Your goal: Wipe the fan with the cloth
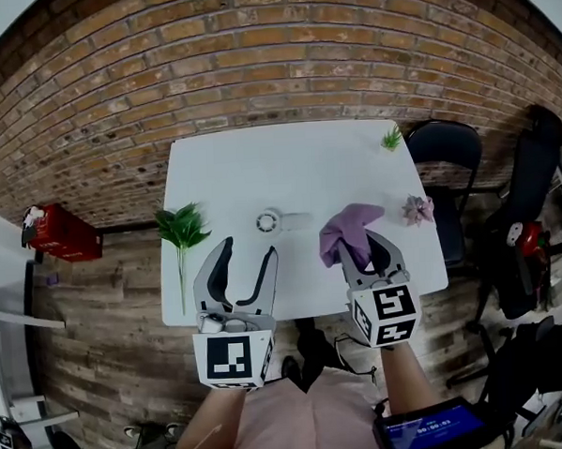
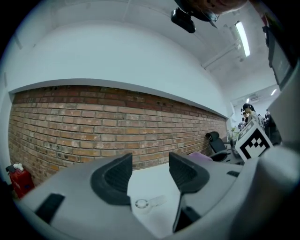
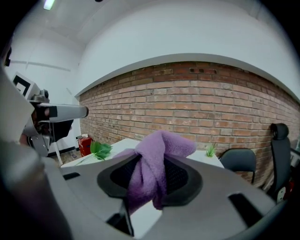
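So the left gripper (image 1: 247, 251) was hanging over the near edge of the white table (image 1: 287, 162), jaws spread and nothing between them. In the left gripper view you could see straight through the gap to the tabletop. The fan (image 1: 269, 220), a little white one, was lying flat near the middle of the table, just past the left gripper's tips and not touching them, with its handle pointing toward the right gripper (image 1: 359, 249). That one had its jaws pinching the purple cloth (image 1: 350, 225), which bunched up above the pads and hung below them too. The cloth sat beside the fan, clear of it. Also on the table were a leafy sprig (image 1: 181, 229) at the left edge and a pink flower (image 1: 417, 209) at the right. There was a brick wall (image 1: 254, 70) behind all of it.
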Motion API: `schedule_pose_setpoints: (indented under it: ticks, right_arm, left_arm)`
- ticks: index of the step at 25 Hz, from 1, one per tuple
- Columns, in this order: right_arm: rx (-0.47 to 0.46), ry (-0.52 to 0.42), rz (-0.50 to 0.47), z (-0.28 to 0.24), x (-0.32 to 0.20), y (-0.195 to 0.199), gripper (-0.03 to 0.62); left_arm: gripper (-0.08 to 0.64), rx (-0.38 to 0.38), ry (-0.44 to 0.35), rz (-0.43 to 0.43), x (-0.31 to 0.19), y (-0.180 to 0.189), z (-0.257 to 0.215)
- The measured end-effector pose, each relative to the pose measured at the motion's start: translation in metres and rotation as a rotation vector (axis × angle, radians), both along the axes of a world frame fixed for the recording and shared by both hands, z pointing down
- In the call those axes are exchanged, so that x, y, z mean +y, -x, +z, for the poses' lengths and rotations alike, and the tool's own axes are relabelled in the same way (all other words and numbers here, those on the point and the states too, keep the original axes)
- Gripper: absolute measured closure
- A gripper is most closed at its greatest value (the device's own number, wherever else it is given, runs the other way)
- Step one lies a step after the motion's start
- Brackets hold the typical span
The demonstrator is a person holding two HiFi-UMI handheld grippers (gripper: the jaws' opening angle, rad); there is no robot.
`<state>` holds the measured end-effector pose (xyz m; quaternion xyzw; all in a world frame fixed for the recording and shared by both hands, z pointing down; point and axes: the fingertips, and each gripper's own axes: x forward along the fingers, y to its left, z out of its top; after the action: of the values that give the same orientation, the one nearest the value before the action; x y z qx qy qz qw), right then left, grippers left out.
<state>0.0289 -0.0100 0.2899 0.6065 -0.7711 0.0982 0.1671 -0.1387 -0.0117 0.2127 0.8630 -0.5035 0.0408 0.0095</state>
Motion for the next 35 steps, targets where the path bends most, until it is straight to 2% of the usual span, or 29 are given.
schedule_pose_setpoints:
  ticks: [5,10,15,18,24,30,35]
  right_arm:
    - [0.016,0.049,-0.003,0.039,-0.063,-0.026,0.449]
    - [0.045,0.138,-0.036,0.085,-0.113,-0.038,0.449]
    - [0.049,0.222,-0.097,0.132,-0.148,-0.030,0.449]
    - [0.082,0.259,-0.132,0.154,-0.161,-0.020,0.449]
    - [0.156,0.320,-0.179,0.177,-0.148,0.001,0.449]
    - [0.119,0.374,-0.189,0.180,-0.098,0.030,0.449]
    - [0.059,0.405,-0.220,0.181,-0.060,0.071,0.449]
  left_arm:
    - [0.310,0.020,0.033,-0.034,-0.056,-0.012,0.029]
    - [0.310,0.001,0.137,-0.082,-0.095,-0.014,0.066]
    - [0.309,-0.020,0.210,-0.118,-0.114,-0.010,0.103]
    - [0.308,-0.038,0.248,-0.134,-0.118,-0.006,0.120]
    - [0.308,-0.040,0.275,-0.143,-0.115,0.006,0.135]
    - [0.305,-0.042,0.270,-0.117,-0.095,0.007,0.131]
    - [0.302,-0.048,0.259,-0.096,-0.072,0.013,0.121]
